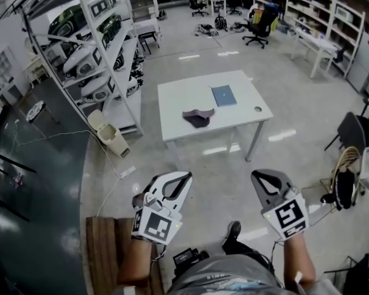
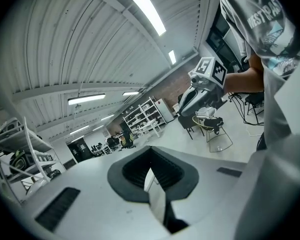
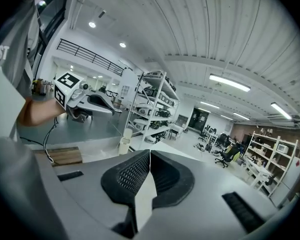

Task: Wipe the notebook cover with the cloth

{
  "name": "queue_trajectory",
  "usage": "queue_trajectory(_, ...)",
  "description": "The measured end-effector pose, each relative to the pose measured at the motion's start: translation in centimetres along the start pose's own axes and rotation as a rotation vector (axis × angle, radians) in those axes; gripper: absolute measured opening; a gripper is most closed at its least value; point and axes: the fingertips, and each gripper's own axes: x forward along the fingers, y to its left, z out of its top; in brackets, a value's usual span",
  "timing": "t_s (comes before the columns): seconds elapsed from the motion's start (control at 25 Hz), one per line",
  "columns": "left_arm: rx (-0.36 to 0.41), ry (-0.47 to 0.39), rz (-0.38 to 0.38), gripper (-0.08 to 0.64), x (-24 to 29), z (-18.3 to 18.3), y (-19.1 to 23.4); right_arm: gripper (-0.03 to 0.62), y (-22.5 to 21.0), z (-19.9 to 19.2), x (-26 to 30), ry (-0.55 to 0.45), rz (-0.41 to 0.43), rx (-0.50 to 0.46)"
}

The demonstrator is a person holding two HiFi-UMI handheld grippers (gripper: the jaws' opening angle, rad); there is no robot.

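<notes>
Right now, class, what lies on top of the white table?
On the table: a blue notebook and a crumpled dark cloth, lying apart. Anything under the cloth is covered.

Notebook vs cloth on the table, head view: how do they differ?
The notebook is blue, flat and rectangular; the cloth is dark mauve, crumpled and irregular. The notebook lies farther from the person, the cloth nearer. Both rest on the white table, not touching each other.

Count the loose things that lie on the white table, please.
2: a dark cloth near the middle of the table, and a blue notebook beyond it, toward the right. Nothing seems hidden.
</notes>
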Motion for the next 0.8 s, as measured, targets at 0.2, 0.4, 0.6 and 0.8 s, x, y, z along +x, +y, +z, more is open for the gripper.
queue_trajectory(0.2, -0.004, 0.039, 0.025, 0.002, 4.3, -0.2, 2.2, 0.031, -4.6, -0.3, 3.3, -0.018, 0.04, -0.01)
queue_trajectory(0.4, -0.012, 0.067, 0.05, 0.002, 9.6, -0.1, 3.9, 0.031, -9.8, -1.3, 6.0, -0.031, 0.074, -0.015)
queue_trajectory(0.6, -0.007, 0.081, 0.071, 0.002, 14.6, 1.6, 4.7, 0.031, -14.8, -2.2, 7.2, -0.056, 0.107, -0.006)
queue_trajectory(0.8, 0.0, 0.093, 0.077, 0.002, 18.8, 2.3, 5.1, 0.031, -18.6, -3.7, 8.3, -0.069, 0.122, -0.001)
